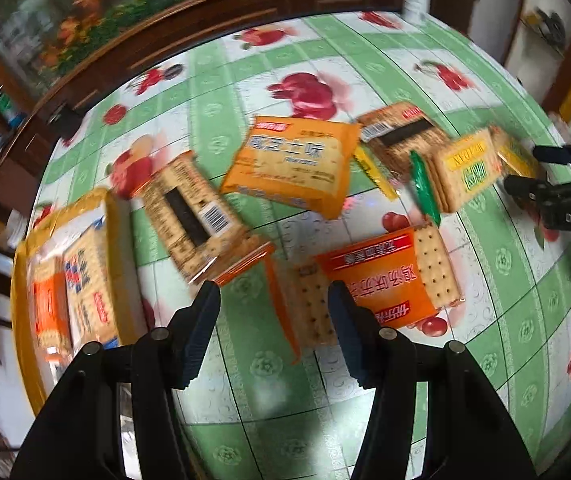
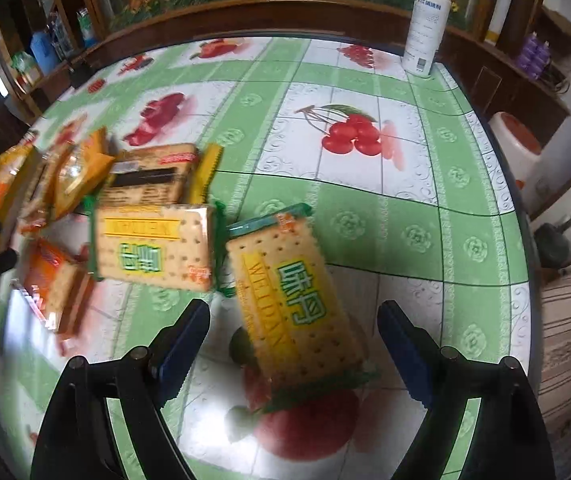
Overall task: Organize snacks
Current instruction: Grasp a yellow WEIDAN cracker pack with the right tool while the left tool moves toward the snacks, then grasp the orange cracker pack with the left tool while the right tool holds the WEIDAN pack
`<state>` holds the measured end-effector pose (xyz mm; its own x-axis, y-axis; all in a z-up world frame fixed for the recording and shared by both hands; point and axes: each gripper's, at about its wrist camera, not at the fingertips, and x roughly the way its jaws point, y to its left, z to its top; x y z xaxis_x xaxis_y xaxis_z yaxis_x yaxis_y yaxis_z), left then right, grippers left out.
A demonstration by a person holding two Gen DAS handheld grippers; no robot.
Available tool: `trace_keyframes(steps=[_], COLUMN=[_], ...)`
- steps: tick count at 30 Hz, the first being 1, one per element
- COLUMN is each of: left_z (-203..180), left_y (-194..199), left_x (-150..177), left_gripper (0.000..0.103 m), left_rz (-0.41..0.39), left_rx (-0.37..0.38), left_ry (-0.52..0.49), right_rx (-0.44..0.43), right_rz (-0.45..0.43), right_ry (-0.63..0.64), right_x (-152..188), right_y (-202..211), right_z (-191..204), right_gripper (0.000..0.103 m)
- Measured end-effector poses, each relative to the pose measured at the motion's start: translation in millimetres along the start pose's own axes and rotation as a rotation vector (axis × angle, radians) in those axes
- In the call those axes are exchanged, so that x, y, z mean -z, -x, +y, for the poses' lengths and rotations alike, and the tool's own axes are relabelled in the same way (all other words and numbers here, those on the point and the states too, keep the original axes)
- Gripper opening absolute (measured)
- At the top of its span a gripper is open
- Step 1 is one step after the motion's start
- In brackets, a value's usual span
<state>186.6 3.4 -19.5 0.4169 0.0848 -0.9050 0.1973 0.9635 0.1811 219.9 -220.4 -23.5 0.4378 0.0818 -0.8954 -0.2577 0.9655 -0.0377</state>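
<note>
Several cracker packs lie scattered on the fruit-print tablecloth (image 1: 497,300). My left gripper (image 1: 271,296) is open above the cloth. The left end of an orange pack (image 1: 385,276) lies under the gap, close to the right-hand finger and not pinched. A yellow tray (image 1: 117,240) at the left holds a few packs. My right gripper (image 2: 293,316) is wide open over a green-and-yellow pack (image 2: 297,296) that lies flat between its fingers, untouched. A second green-and-yellow pack (image 2: 153,248) lies just beyond to the left. The right gripper (image 1: 545,176) also shows at the right edge of the left wrist view.
A white spray bottle (image 2: 425,20) stands at the table's far right corner. A wooden cabinet (image 2: 245,12) runs behind the table. More packs sit mid-table: an orange one (image 1: 293,168) and two brown ones (image 1: 193,216), (image 1: 401,136). Bare cloth (image 2: 365,128) lies to the right of the packs.
</note>
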Motion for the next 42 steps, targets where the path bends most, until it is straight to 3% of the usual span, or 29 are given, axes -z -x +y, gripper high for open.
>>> trace_keyframes(steps=[2, 6, 13, 16, 20, 22, 23, 26, 30, 34, 38, 42], left_z=[-8.0, -22.2, -42.9, -37.3, -29.2, -30.4, -31.6, -36.0, -50.0, -55.1, -54.6, -57.0], left_y=[-1.0, -3.7, -18.2, -22.8, -33.7, -42.1, -39.4, -37.5, -27.6, -25.8, -24.0, -23.7], left_x=[-6.4, -20.1, -40.0, -47.8, -46.0, -37.3, -34.8, -23.9, 0.2, 9.7, 9.0, 11.3], left_gripper=[0.055, 0.055, 0.063, 0.075, 0.076, 0.077, 0.077, 0.077, 0.077, 0.077, 0.077, 0.077], left_rz=[-0.002, 0.021, 0.058, 0.083, 0.098, 0.136, 0.112, 0.17, 0.185, 0.227, 0.295, 0.332], left_rx=[0.006, 0.08, 0.008, -0.001, -0.092, -0.082, -0.08, 0.007, 0.051, 0.039, 0.086, 0.071], left_ry=[-0.055, -0.144, -0.368, -0.392, -0.422, -0.466, -0.475, -0.518, -0.608, -0.541, -0.348, -0.186], right_rx=[-0.003, -0.023, -0.04, -0.038, -0.036, -0.034, -0.033, -0.03, -0.037, -0.069, -0.068, -0.055], right_rz=[0.032, 0.044, 0.068, 0.068, 0.065, 0.067, 0.068, 0.071, 0.076, 0.083, 0.091, 0.093], right_ry=[0.002, 0.013, 0.052, 0.045, 0.04, 0.039, 0.037, 0.031, 0.015, -0.012, -0.002, 0.016], right_x=[0.6, 4.5, 22.2, 27.9, 31.9, 32.7, 33.0, 33.8, 34.2, 34.2, 34.8, 35.4], right_y=[-7.6, -7.1, 0.5, 6.6, 8.9, 9.3, 9.5, 9.8, 9.9, 10.9, 11.2, 10.5], right_z=[1.3, 3.4, 4.6, 2.6, 1.3, 1.8, 2.0, 2.4, 0.5, -3.1, -0.3, 4.7], right_gripper=[0.073, 0.056, 0.056, 0.056, 0.056, 0.057, 0.057, 0.057, 0.057, 0.059, 0.059, 0.062])
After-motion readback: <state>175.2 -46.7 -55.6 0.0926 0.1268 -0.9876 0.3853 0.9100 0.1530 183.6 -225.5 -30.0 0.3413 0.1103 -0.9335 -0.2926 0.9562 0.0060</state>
